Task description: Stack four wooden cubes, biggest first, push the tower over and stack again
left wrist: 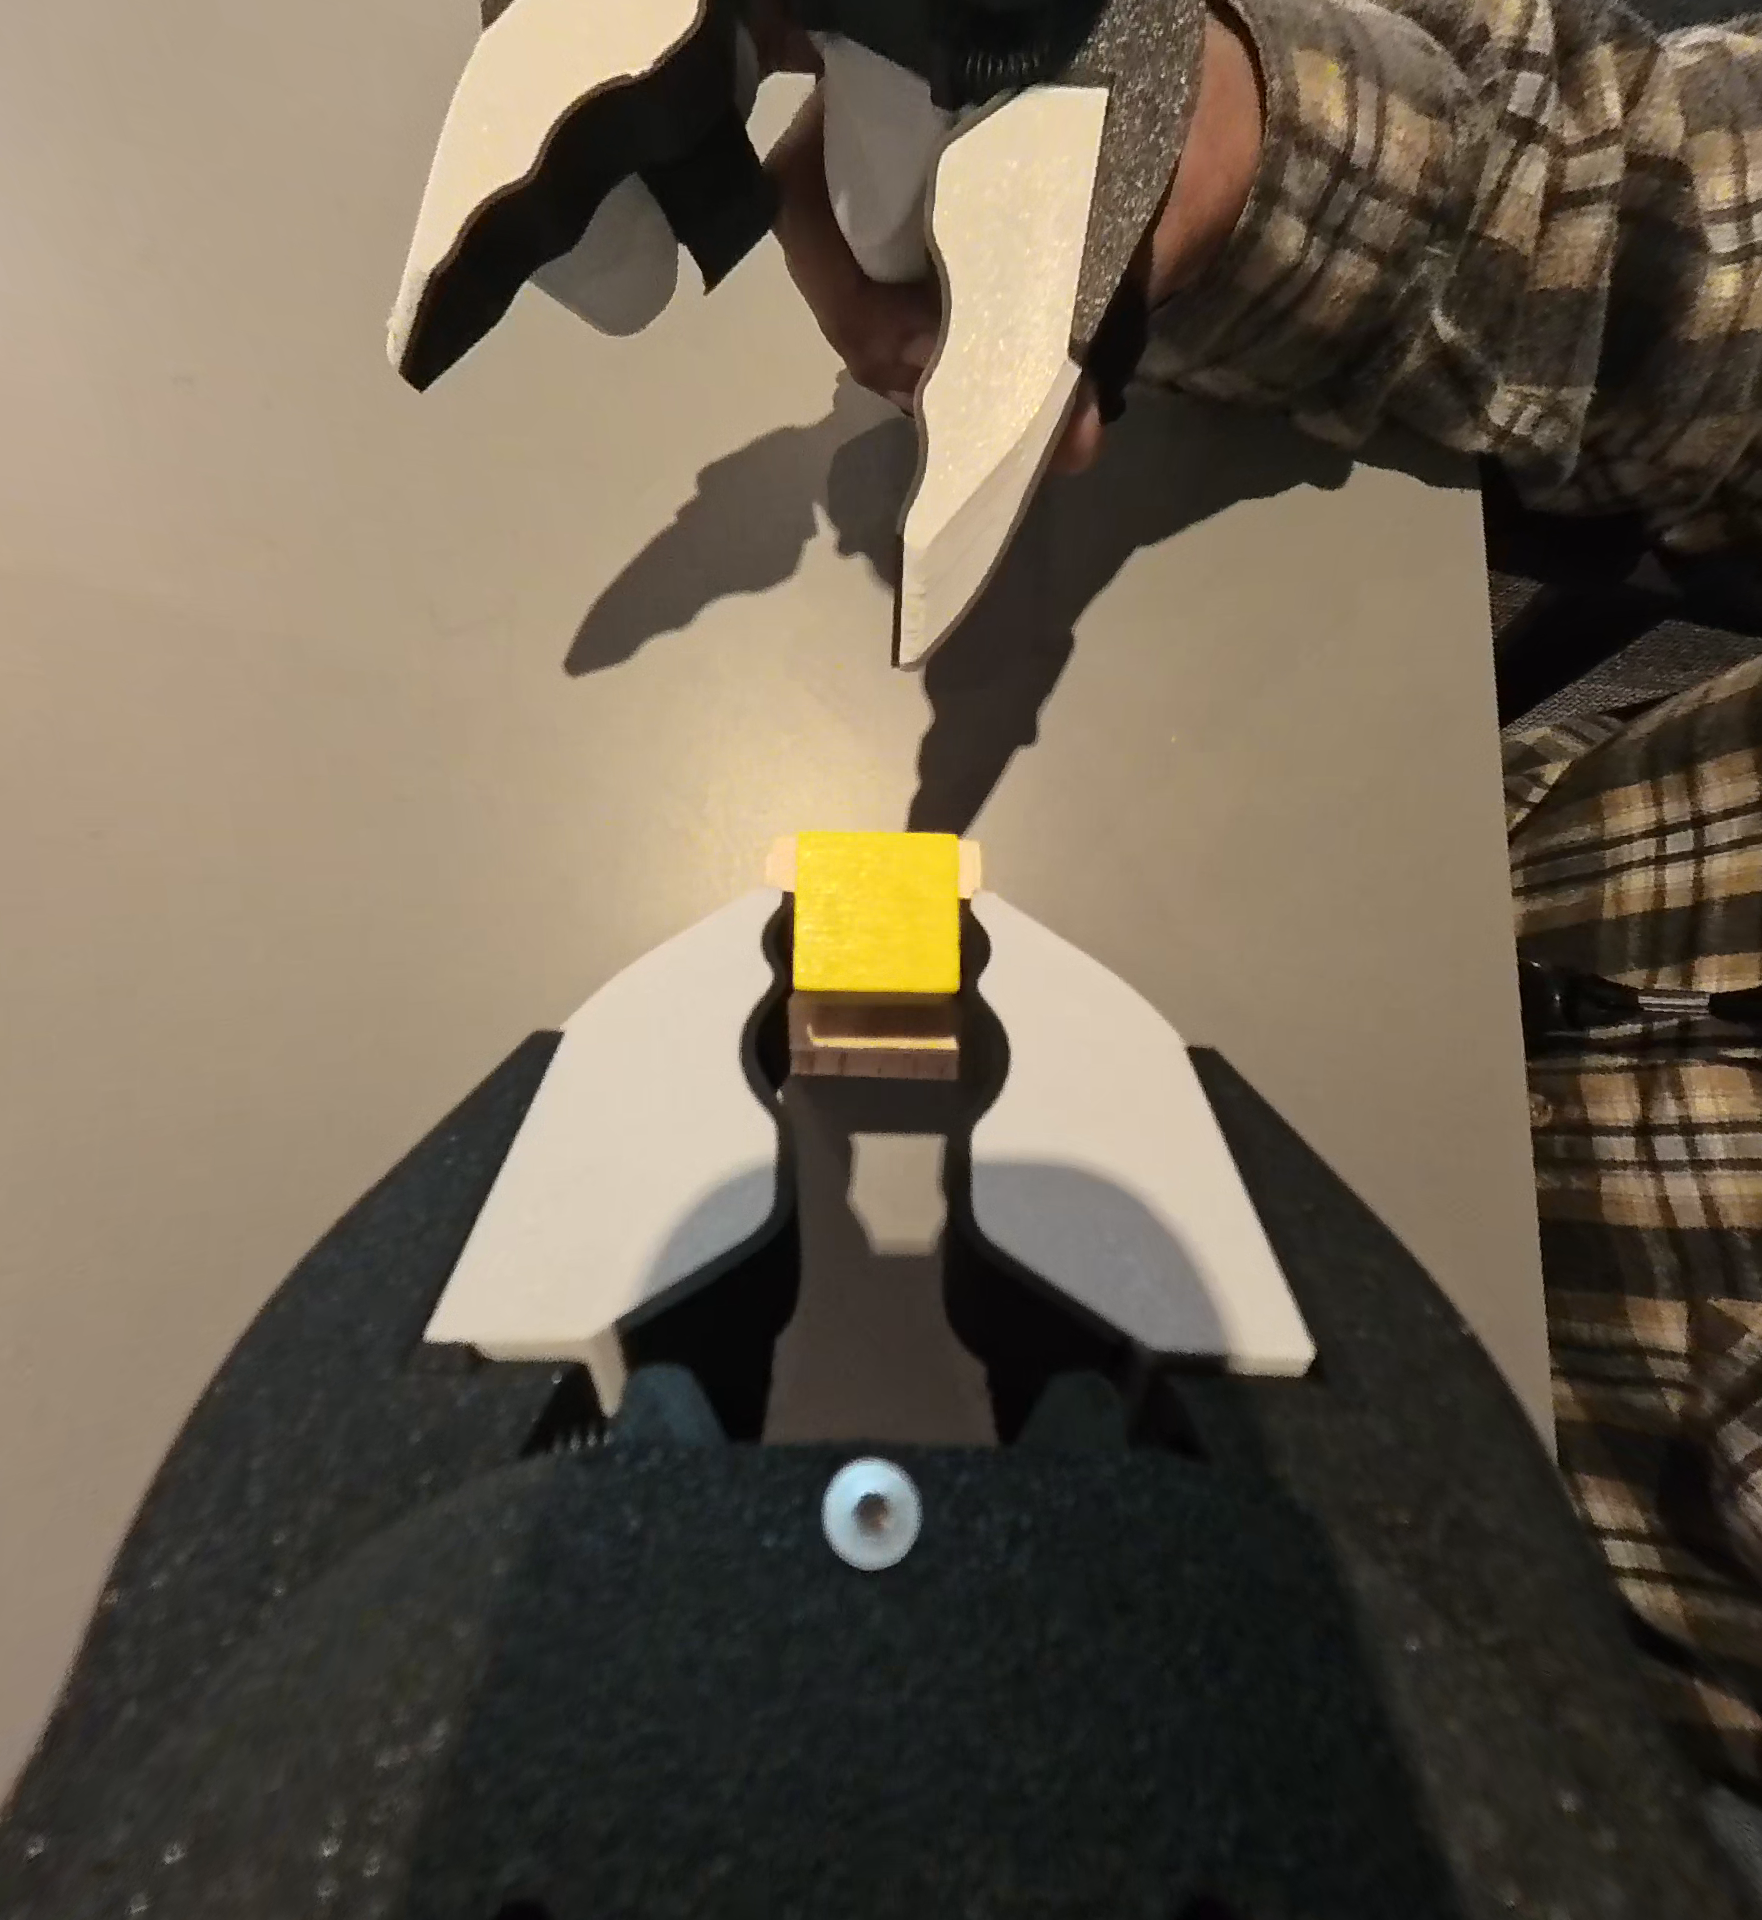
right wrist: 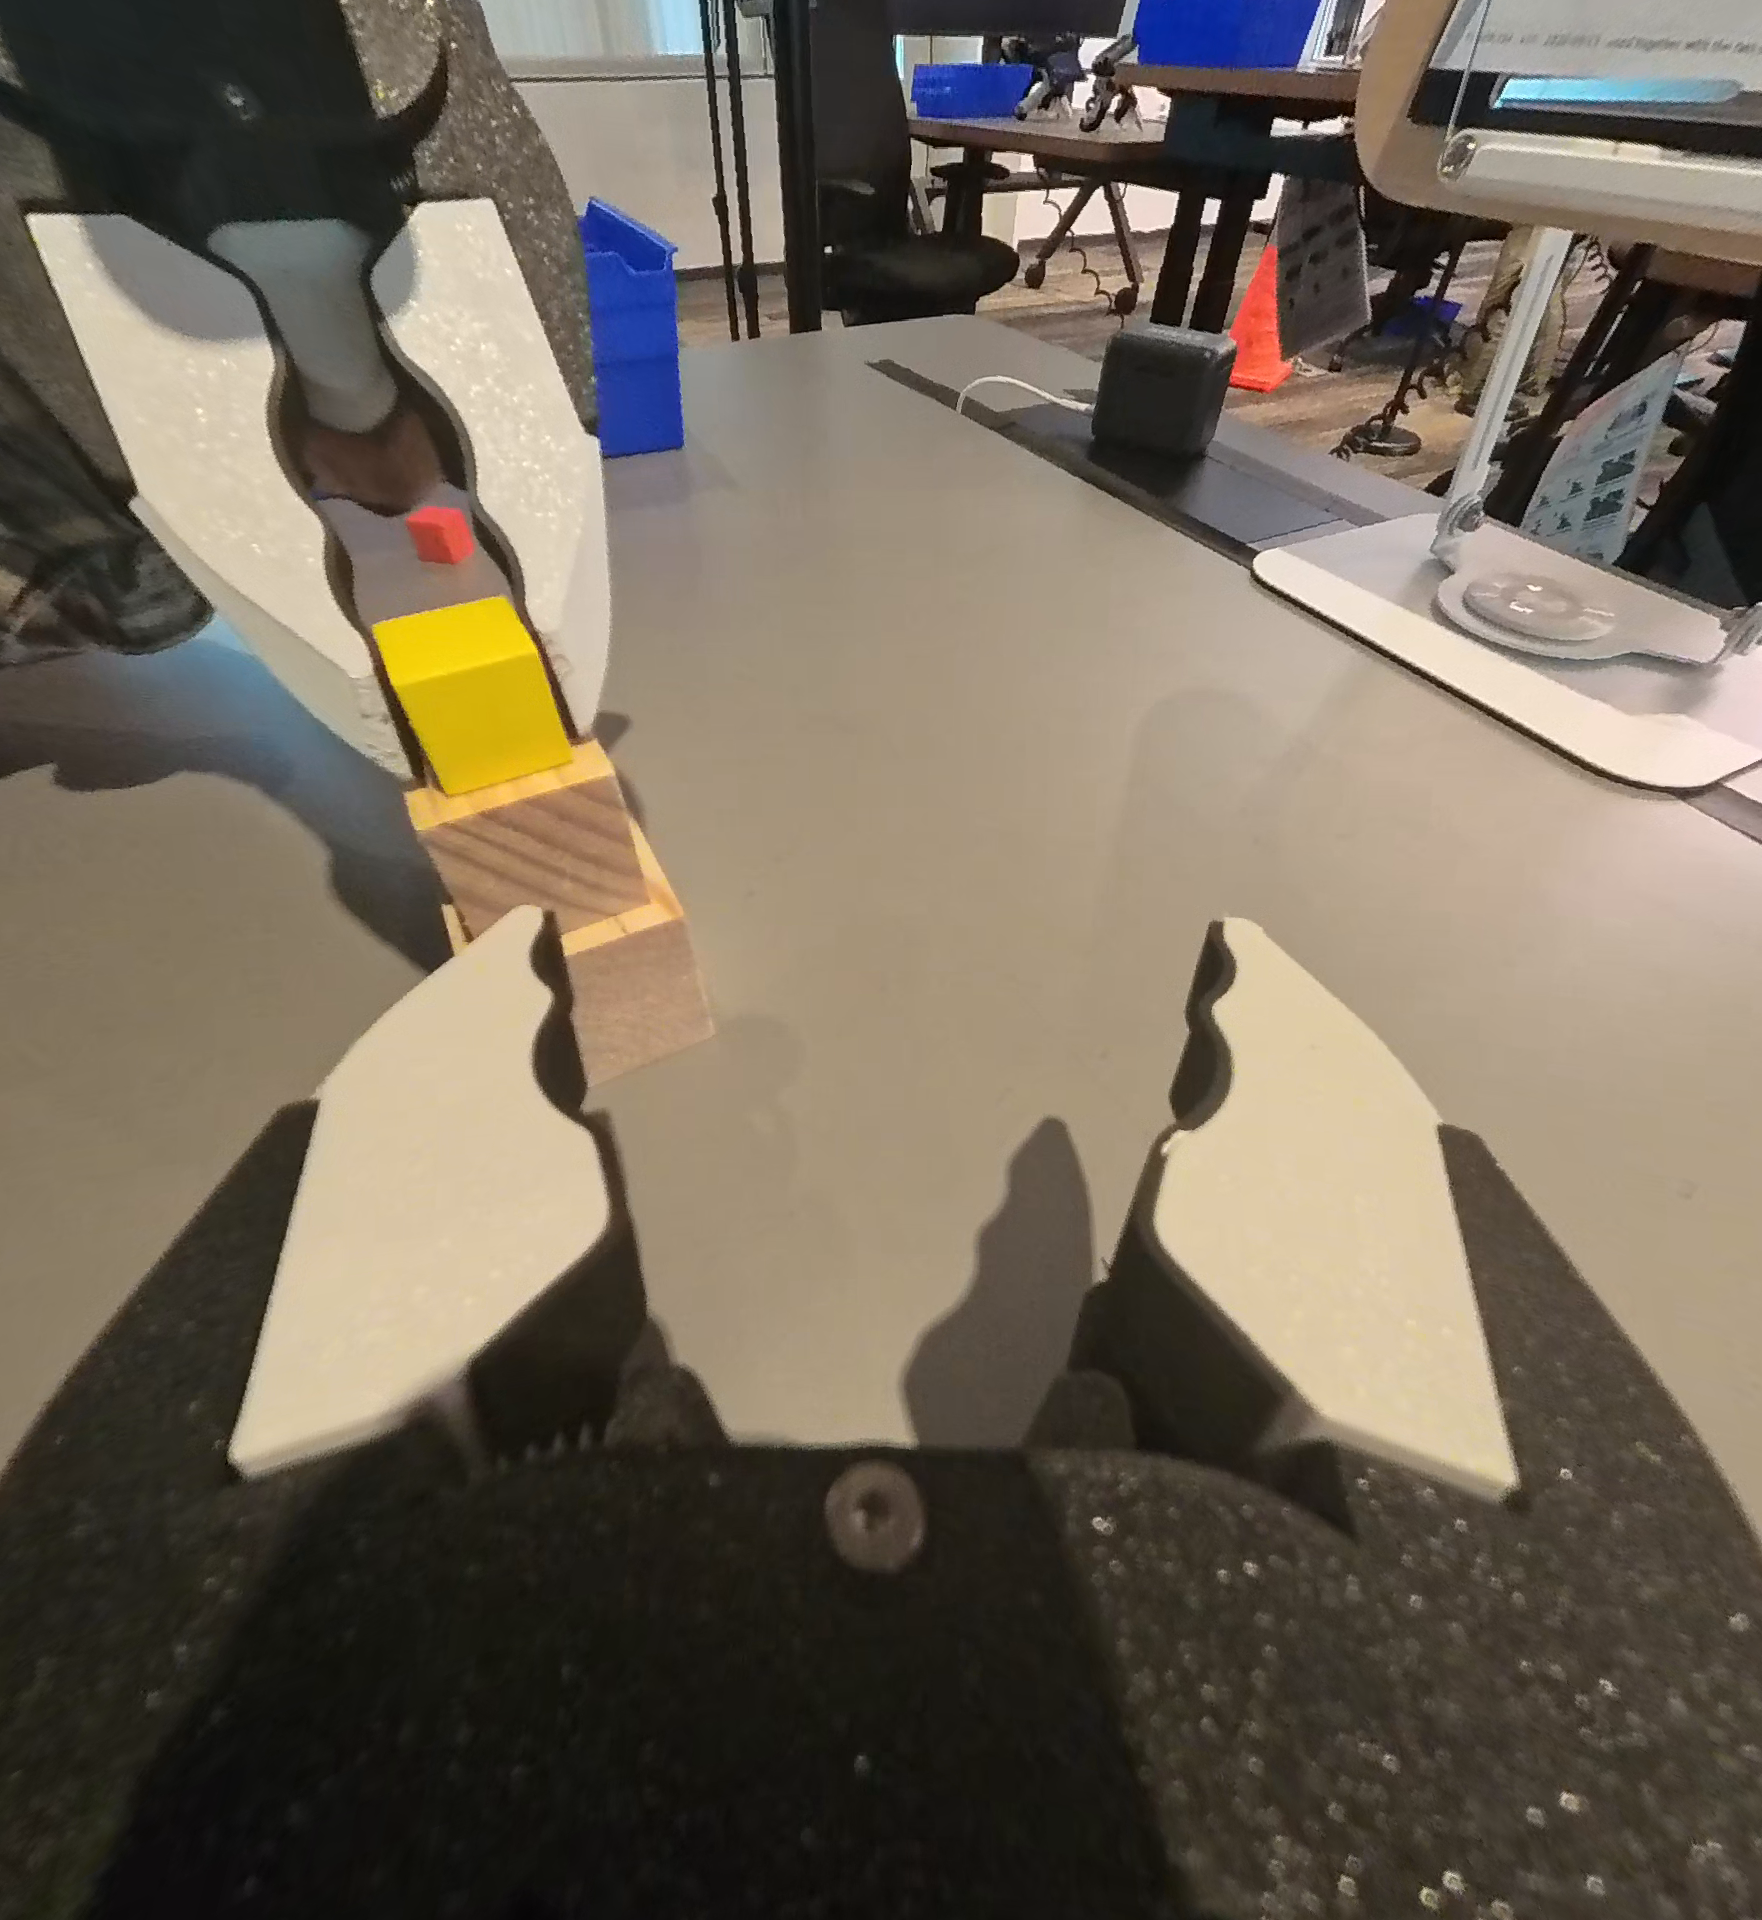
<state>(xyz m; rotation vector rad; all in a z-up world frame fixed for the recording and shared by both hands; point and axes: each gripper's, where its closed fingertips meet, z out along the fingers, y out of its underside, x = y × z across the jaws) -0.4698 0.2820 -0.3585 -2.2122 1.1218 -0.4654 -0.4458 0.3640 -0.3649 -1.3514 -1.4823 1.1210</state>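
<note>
My left gripper (left wrist: 877, 894) is shut on a yellow cube (left wrist: 877, 909) and points straight down. In the right wrist view the yellow cube (right wrist: 472, 691) sits on a brown wooden cube (right wrist: 534, 852), which stands on a bigger pale wooden cube (right wrist: 638, 997). The left gripper (right wrist: 487, 727) still clasps the yellow cube's sides there. A small red cube (right wrist: 437, 535) lies on the table behind the stack, seen between the left fingers. My right gripper (right wrist: 879, 930) is open and empty, just right of the stack's base. It also shows in the left wrist view (left wrist: 659, 504).
A blue bin (right wrist: 633, 332) stands at the table's far side. A black box (right wrist: 1157, 395) with a white cable and a white stand base (right wrist: 1583, 665) are at the right. The table edge (left wrist: 1500, 831) and a plaid sleeve (left wrist: 1583, 260) lie to the right.
</note>
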